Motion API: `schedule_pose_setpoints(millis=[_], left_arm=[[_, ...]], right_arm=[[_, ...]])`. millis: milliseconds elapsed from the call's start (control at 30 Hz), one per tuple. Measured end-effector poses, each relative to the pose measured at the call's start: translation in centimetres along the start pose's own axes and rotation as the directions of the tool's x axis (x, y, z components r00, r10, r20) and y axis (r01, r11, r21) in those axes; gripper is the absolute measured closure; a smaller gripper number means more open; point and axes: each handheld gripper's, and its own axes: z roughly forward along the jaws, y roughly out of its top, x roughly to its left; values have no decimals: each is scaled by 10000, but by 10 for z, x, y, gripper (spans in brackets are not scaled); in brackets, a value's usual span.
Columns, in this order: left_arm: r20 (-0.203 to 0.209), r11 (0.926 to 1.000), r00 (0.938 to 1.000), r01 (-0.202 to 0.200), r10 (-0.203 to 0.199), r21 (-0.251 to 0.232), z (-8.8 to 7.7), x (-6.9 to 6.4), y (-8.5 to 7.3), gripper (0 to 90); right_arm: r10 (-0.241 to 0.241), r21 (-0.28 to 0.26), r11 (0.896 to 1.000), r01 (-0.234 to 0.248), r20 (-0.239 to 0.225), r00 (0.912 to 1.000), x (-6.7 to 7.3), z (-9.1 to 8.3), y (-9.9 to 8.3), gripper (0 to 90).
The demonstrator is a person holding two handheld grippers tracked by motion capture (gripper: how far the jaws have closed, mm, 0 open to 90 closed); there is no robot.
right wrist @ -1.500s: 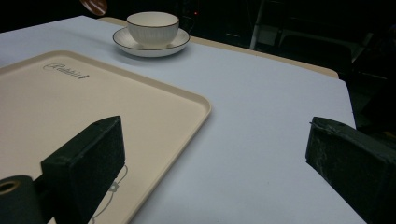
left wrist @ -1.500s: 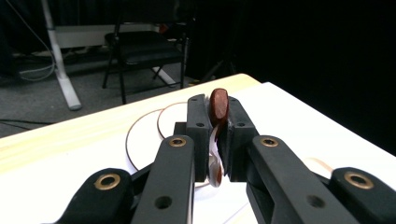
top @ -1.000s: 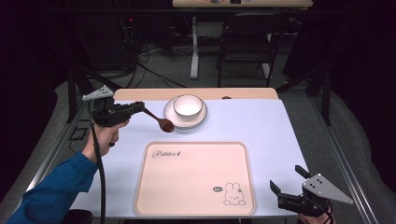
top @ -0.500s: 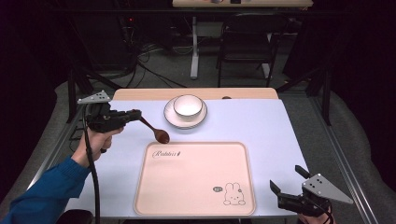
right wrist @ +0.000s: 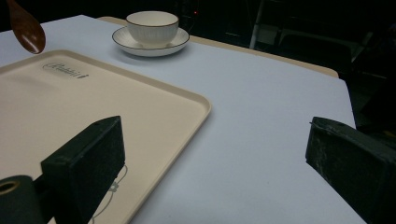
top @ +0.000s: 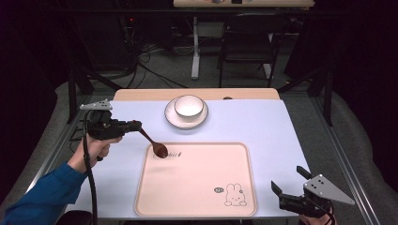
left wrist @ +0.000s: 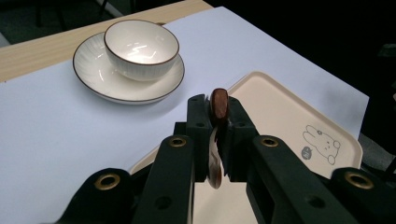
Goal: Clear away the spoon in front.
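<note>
At the left of the bench [top: 281,126], the left gripper [top: 133,125] was recorded with its jaws clenched on the handle of a dark wooden spoon [top: 154,143]. The spoon was held sloping downward, its bowl poised over the near-left corner of the cream tray [top: 197,187], close to the printed lettering; whether it touched the tray could not be told. In the left gripper view the handle [left wrist: 218,106] was seen pinched upright between the jaws.

Step in hand, as judged: the spoon to be laid on the tray. It would be done well if the spoon were lowered until its bowl rested flat, kept inside the raised rim, and the jaws parted only once the handle was supported.

The right gripper [top: 286,197] was noted at the near-right bench edge, jaws released and holding nothing, well apart from the tray's rabbit mark.

Containers: a white ribbed bowl [top: 188,106], brown-rimmed, was set on a matching saucer [top: 171,117] at the far side of the bench; the bowl appeared empty. The tray carried nothing apart from its print.
</note>
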Motion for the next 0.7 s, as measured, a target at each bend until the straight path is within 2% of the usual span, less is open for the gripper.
schedule_pose_setpoints(millis=[267, 467, 700], left_arm=[[163, 9982, 9999, 15, -25, 606, 2, 0, -8, 836], [349, 9928, 9994, -23, -18, 1196, 4, 1, -15, 835], [618, 9760, 9979, 55, -193, 2176, 13, 3, -23, 835]], right_arm=[[-11, -10, 10000, 11, 6, 10000, 0, 0, 0, 36], [-3, 0, 10000, 3, 0, 10000, 0, 0, 0, 36], [-1, 16, 10000, 1, 11, 10000, 0, 0, 0, 36]])
